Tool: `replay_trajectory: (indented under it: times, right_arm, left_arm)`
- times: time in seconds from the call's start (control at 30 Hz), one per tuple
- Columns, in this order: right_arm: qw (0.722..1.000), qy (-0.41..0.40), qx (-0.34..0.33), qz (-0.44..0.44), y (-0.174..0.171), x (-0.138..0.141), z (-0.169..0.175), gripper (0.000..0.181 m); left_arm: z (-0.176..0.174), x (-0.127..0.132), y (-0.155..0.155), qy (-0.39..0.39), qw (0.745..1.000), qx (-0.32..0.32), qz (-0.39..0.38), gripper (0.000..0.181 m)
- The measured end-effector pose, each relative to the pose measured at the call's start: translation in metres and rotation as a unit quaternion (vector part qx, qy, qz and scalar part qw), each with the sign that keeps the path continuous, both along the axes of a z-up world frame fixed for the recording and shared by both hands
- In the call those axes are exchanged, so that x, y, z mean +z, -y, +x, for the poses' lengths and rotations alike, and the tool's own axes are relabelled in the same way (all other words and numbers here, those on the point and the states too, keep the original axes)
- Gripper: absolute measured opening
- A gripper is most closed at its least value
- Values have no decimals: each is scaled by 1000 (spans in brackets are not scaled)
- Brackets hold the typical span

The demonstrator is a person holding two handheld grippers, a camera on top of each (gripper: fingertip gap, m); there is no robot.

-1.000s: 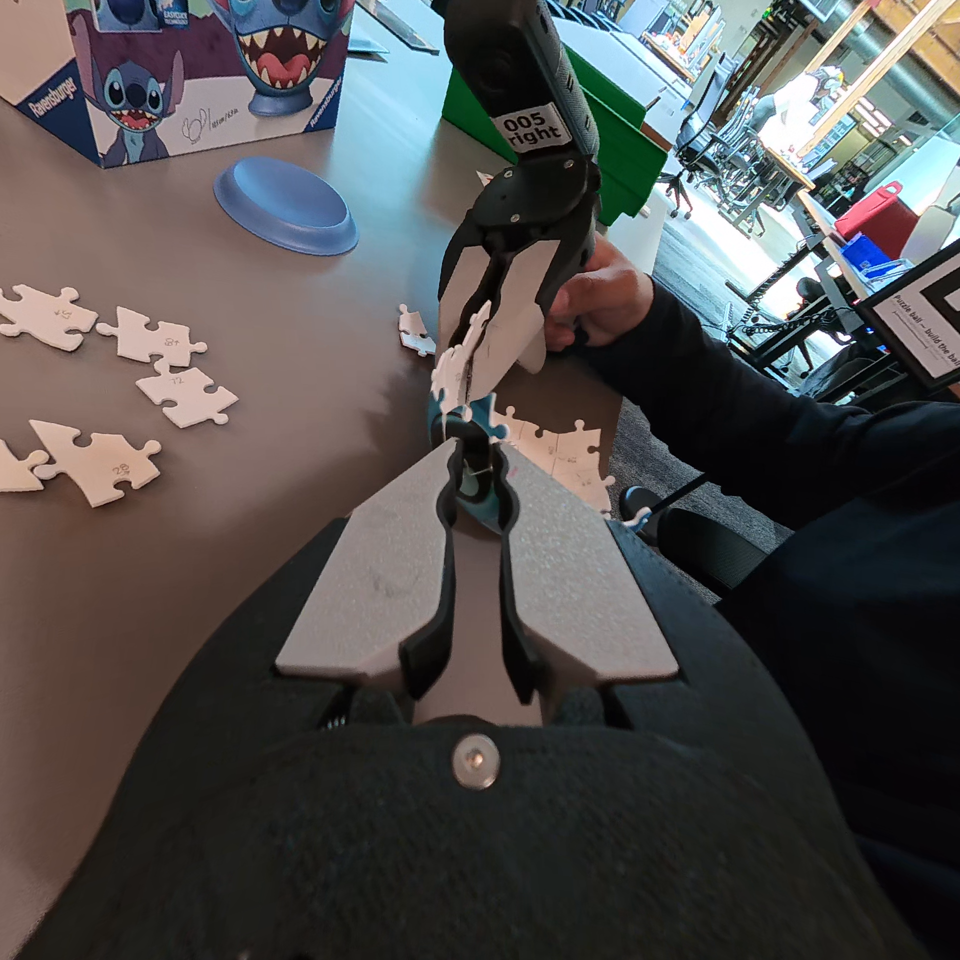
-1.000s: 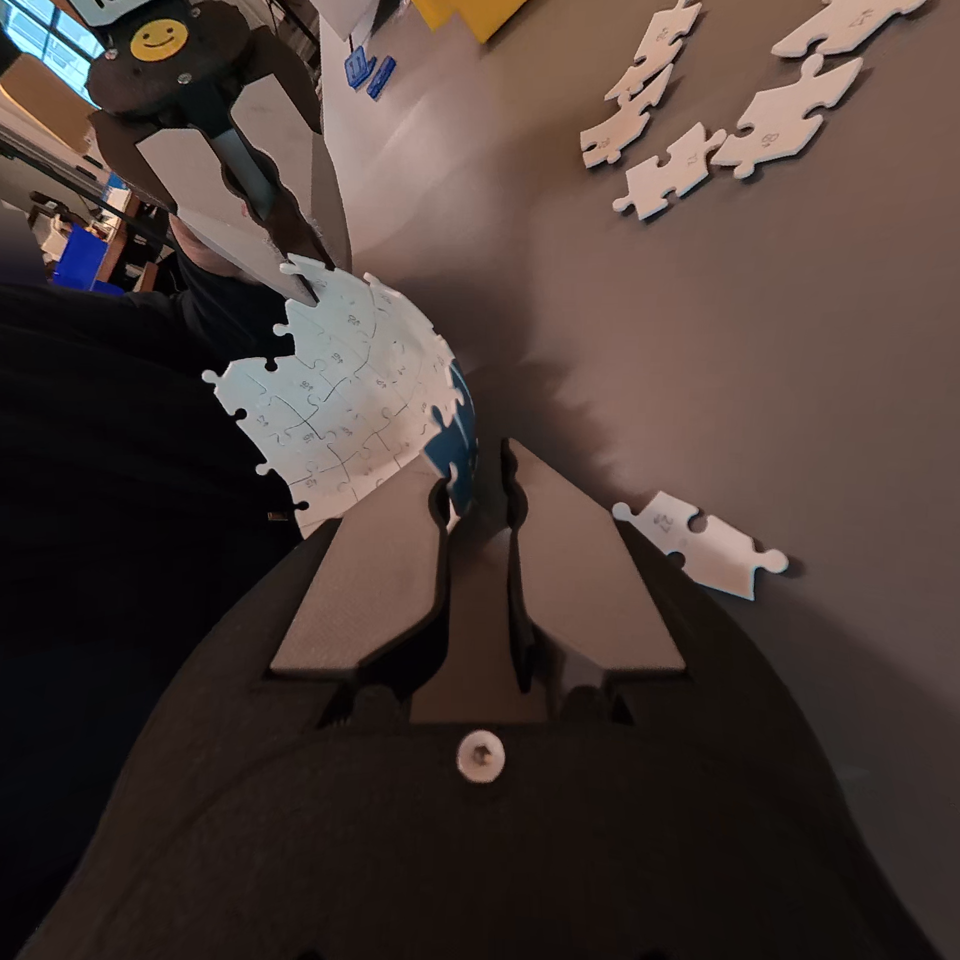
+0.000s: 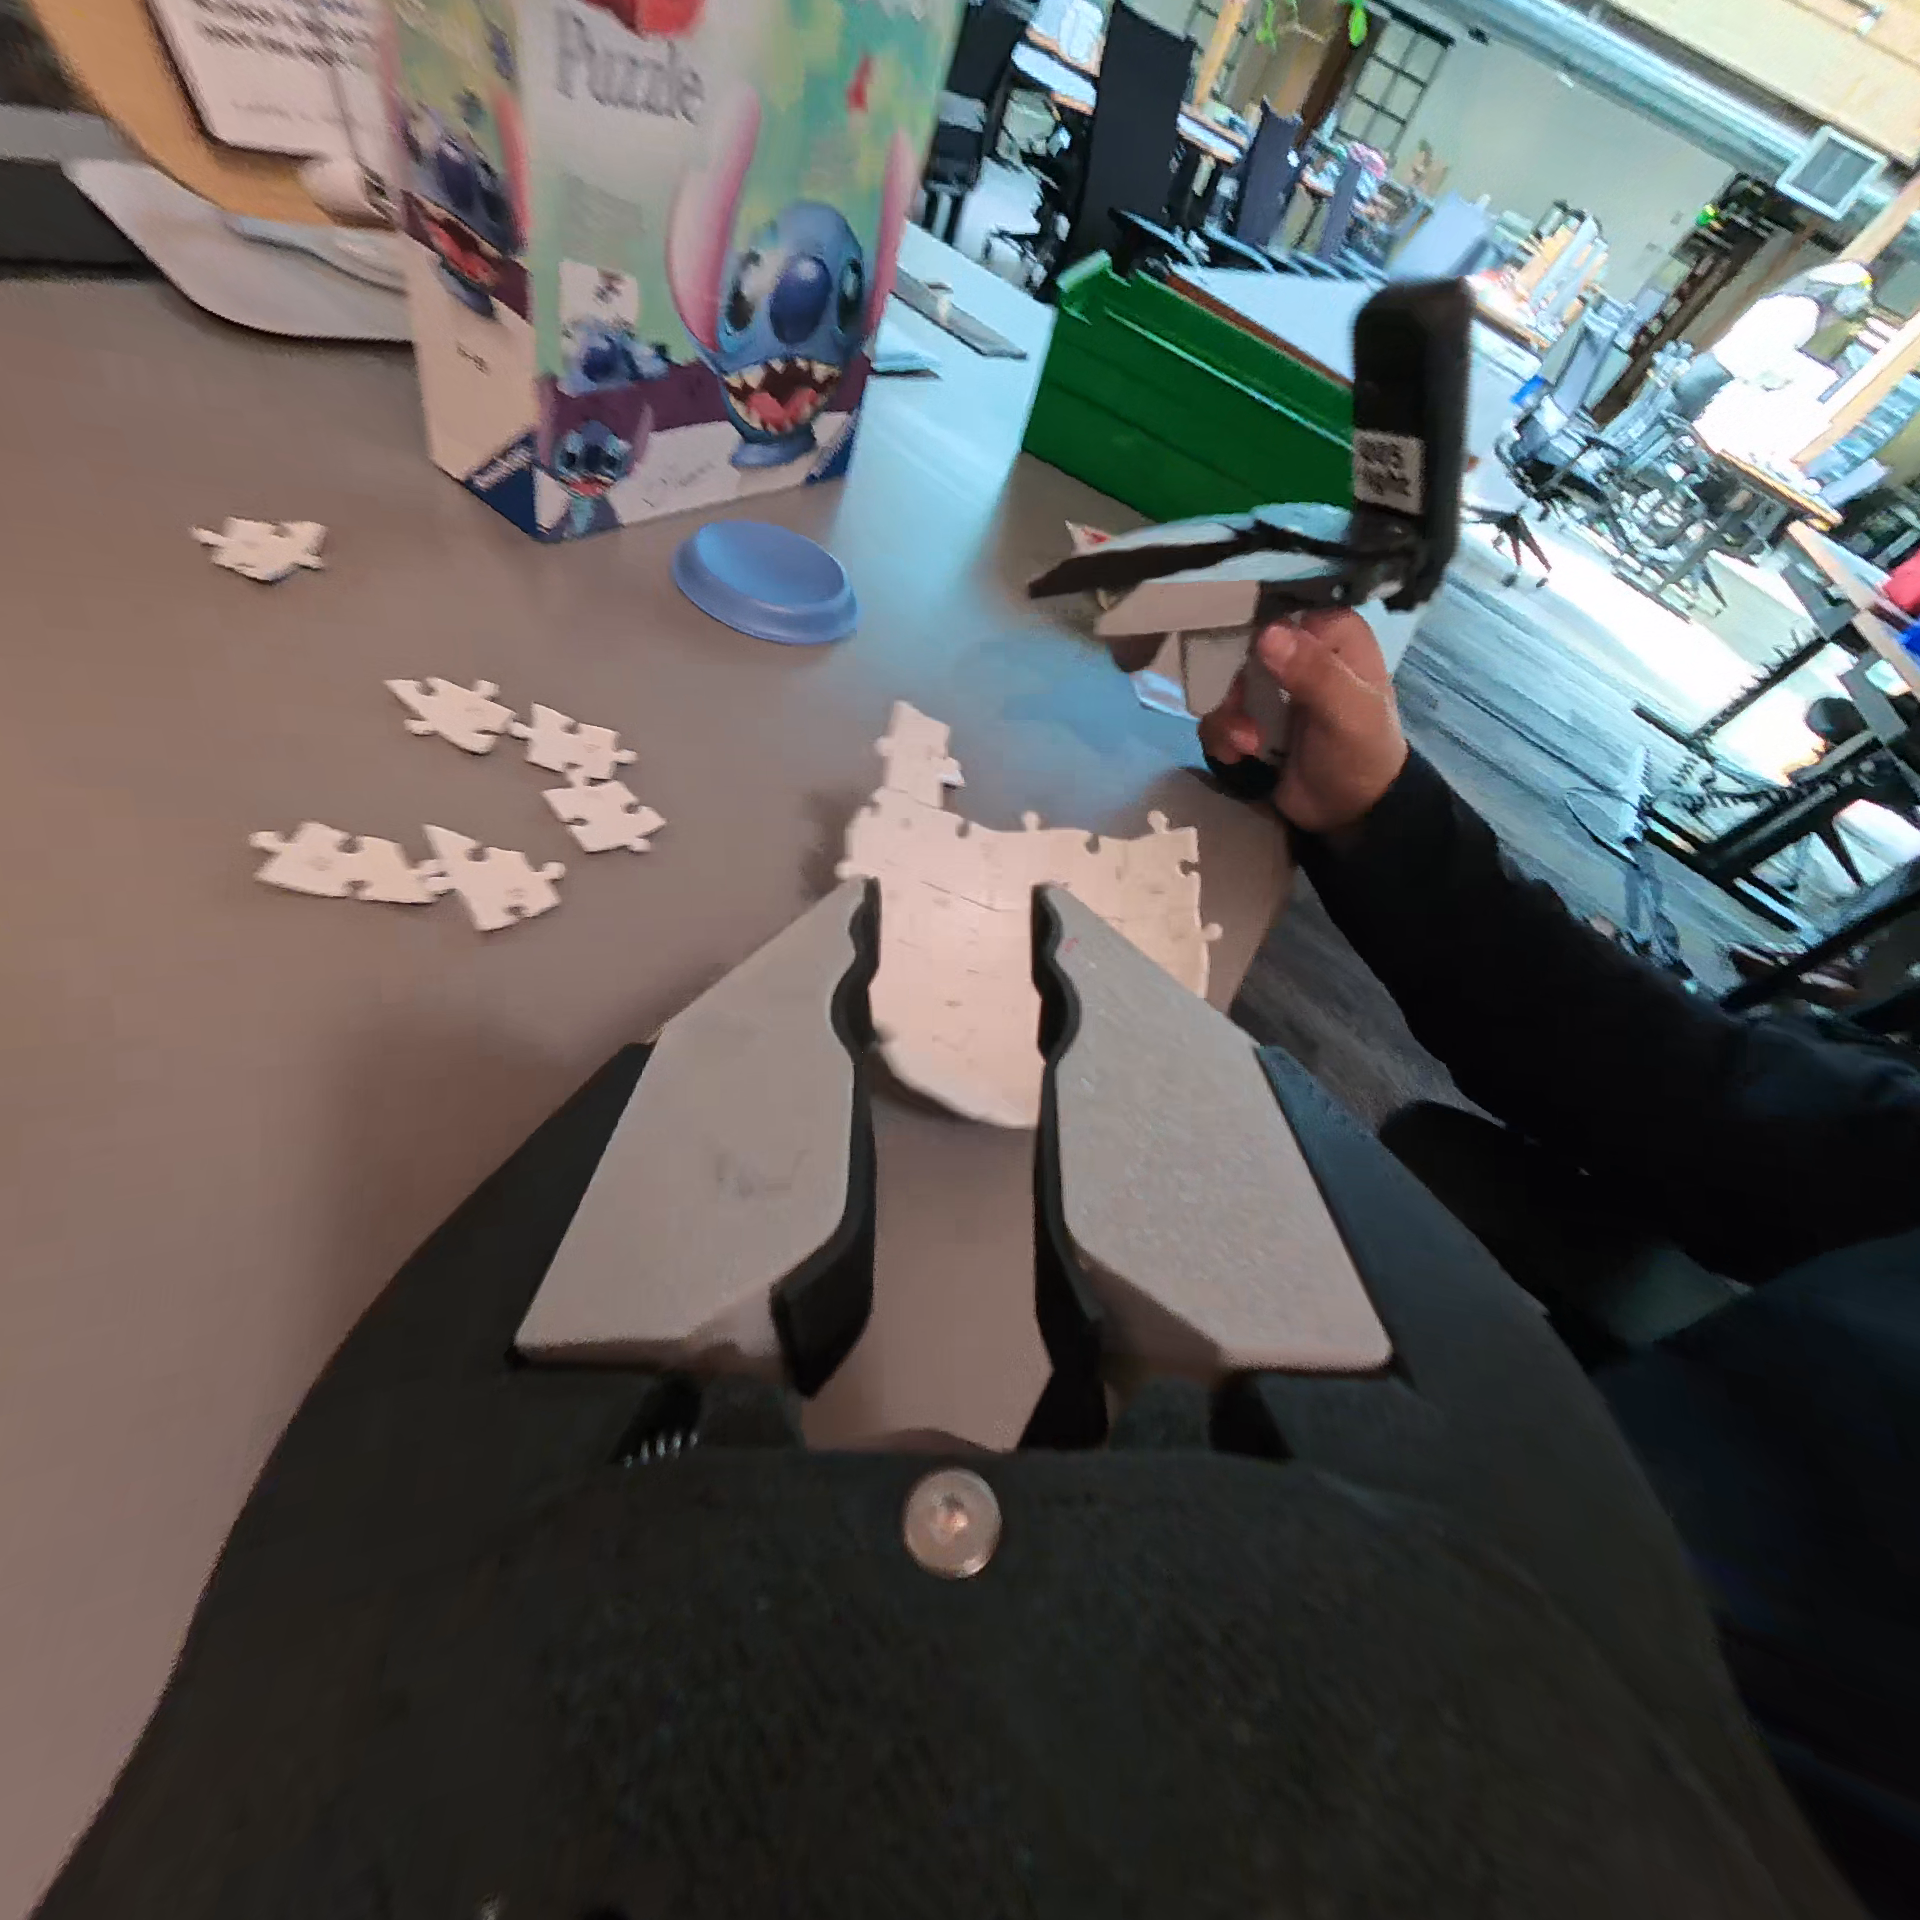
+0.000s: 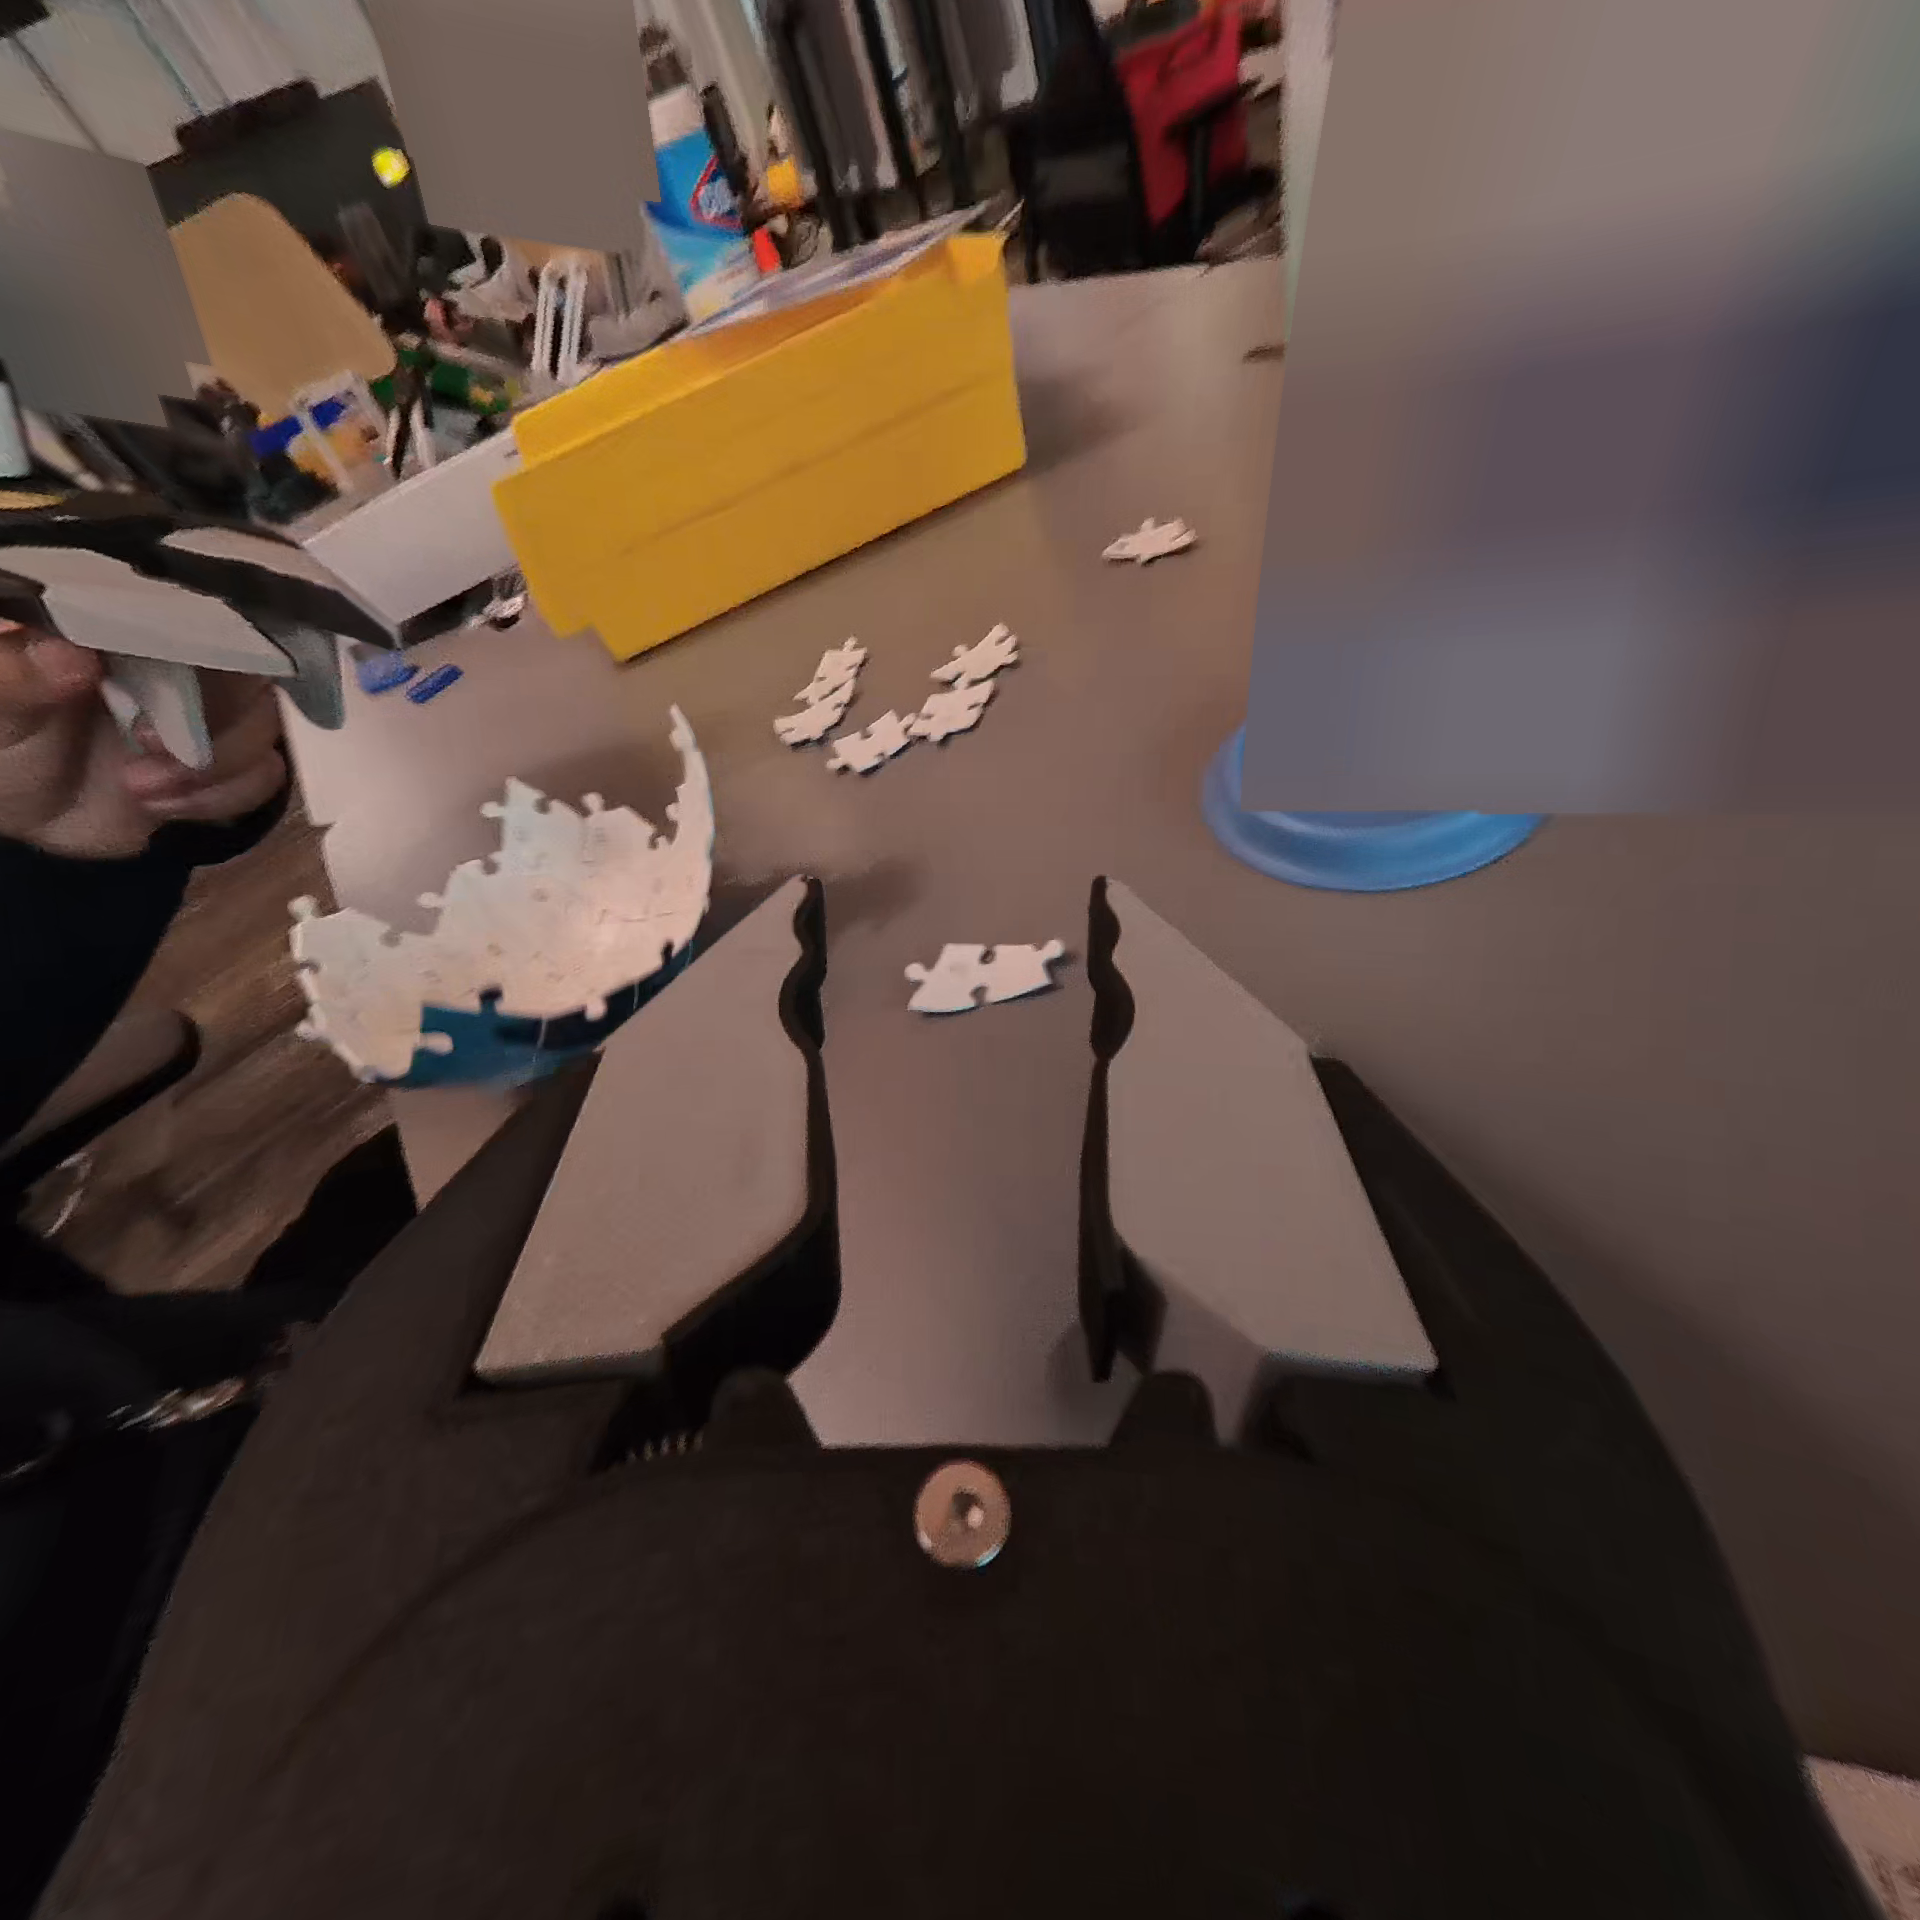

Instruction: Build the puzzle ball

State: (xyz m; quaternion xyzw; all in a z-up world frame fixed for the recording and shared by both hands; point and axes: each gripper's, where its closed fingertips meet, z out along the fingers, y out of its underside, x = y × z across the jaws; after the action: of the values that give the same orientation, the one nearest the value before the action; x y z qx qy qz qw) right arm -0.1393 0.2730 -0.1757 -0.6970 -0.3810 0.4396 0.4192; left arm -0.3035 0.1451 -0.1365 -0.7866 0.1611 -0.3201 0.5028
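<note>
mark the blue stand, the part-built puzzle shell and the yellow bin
blue stand (image 3: pixel 767 582), left wrist view, middle of its top.
part-built puzzle shell (image 4: pixel 540 914), right wrist view, white inner face.
yellow bin (image 4: pixel 769 488), right wrist view, long side wall.

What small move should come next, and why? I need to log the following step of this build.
Probably lower the right gripper onto the loose piece lying flat on the table between its open fingers, and close on it. Both grippers are empty, the left gripper open too, and the half-built shell rests by the table edge, its rim unfinished.
</note>
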Motion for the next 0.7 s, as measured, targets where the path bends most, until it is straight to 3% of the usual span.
replay_trajectory:
  times: [0.13, 0.33, 0.5, 0.6, 0.7]
  right_arm:
    - [999, -19, -21, -23, -11, 0, 9, 54]
    - [998, -21, -50, -11, -18, 2, 14, 57]
    - [997, 22, -77, 6, -23, -8, 13, 58]
    - [996, 43, -80, -1, -25, -14, 11, 58]
    - [996, 52, -78, -1, -25, -17, 10, 58]
  left_arm:
    - [-45, 0, -7, -5, 997, 70, 26, 26]
    - [-114, -35, -31, -111, 974, 191, 54, 28]
    - [-125, -52, -44, -143, 964, 220, 42, 43]
    - [-123, -45, -46, -155, 961, 218, 75, 34]
    - [-117, -56, -51, -176, 963, 197, 48, 35]
